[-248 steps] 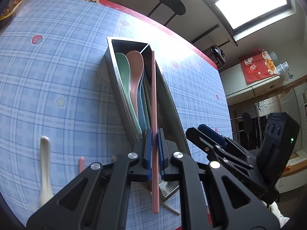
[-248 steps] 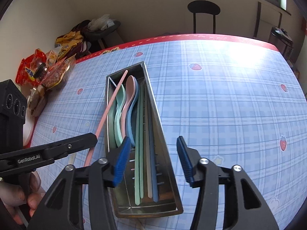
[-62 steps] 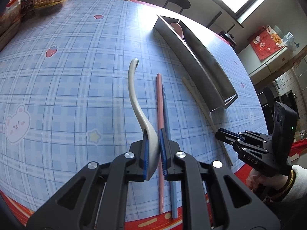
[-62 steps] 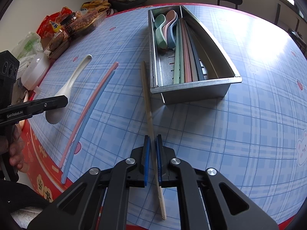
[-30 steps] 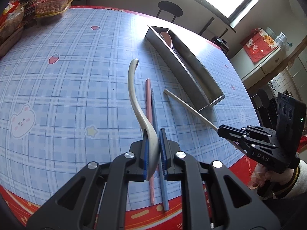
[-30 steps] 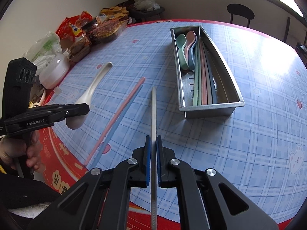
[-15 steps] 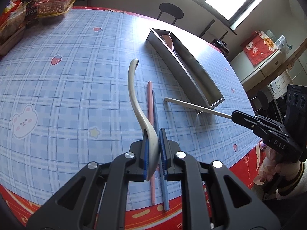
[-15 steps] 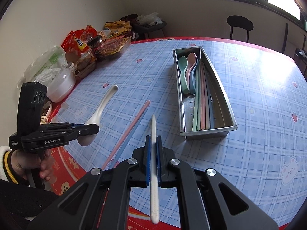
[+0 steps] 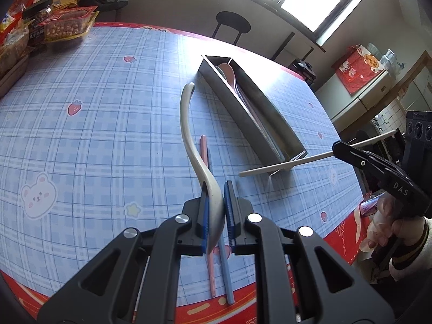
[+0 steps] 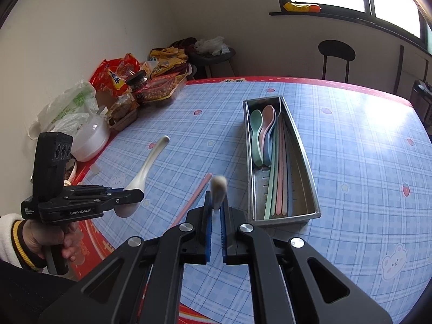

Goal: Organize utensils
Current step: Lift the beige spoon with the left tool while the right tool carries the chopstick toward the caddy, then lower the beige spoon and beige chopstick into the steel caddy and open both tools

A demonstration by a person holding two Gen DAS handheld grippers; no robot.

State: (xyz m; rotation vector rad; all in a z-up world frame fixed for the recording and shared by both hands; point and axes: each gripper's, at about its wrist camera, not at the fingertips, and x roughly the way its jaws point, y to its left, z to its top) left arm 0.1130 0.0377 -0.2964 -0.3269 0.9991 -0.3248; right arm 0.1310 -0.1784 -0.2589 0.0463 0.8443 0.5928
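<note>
I see a blue plaid tablecloth (image 9: 108, 108) with a red border, a white spoon (image 9: 189, 124), pink (image 9: 203, 151) and blue (image 9: 225, 264) chopsticks, and a silver tray (image 10: 305, 159) of pastel utensils.

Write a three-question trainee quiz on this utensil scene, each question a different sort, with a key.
1. True or false: the left claw is shut on the white spoon.
2. What does the right claw hold? A) a green spoon B) a beige chopstick C) nothing
3. Fill in: the pink chopstick and blue chopstick lie side by side on the ____, outside the metal tray.

Key: 1 true; 2 B; 3 table.
</note>
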